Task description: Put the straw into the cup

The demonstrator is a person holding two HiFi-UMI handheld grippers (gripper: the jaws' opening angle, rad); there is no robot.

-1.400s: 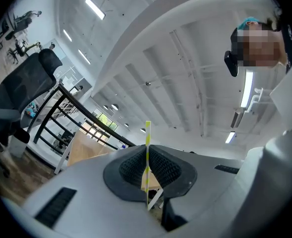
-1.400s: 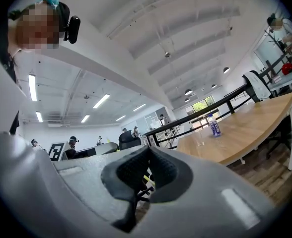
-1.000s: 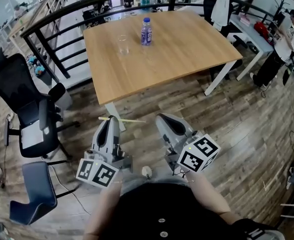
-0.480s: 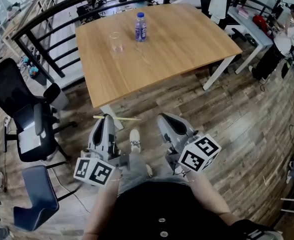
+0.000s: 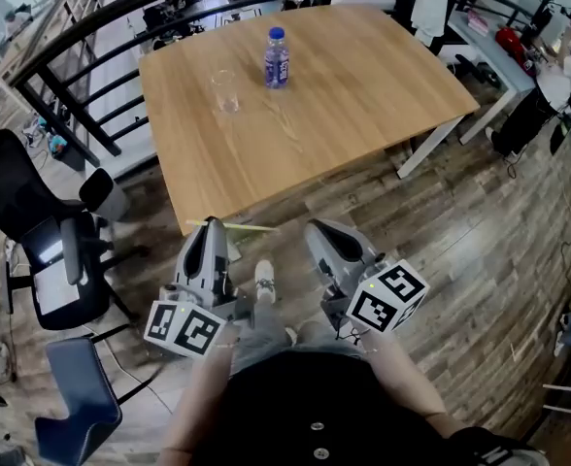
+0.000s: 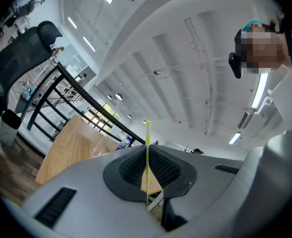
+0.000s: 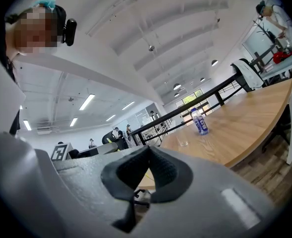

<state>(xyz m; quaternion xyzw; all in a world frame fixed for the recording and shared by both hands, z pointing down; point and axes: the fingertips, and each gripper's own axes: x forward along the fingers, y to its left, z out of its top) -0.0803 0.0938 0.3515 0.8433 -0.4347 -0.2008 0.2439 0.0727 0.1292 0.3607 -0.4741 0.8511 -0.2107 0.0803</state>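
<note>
We count one straw point(image 5: 251, 228), one clear cup point(image 5: 225, 90), one bottle point(image 5: 277, 58), one counter point(image 5: 363, 105) and two grippers. The left gripper point(image 5: 211, 231) has its fingers point(image 6: 128, 168) pinched on the straw nearer one end. The right gripper point(image 5: 317, 231) has its fingers closed together on nothing. The straw's long axis runs level, crosswise to the left gripper, with the longer end pointing towards the right gripper. The straw hangs above the floor, just short of the counter's near edge, well apart from the cup.
</note>
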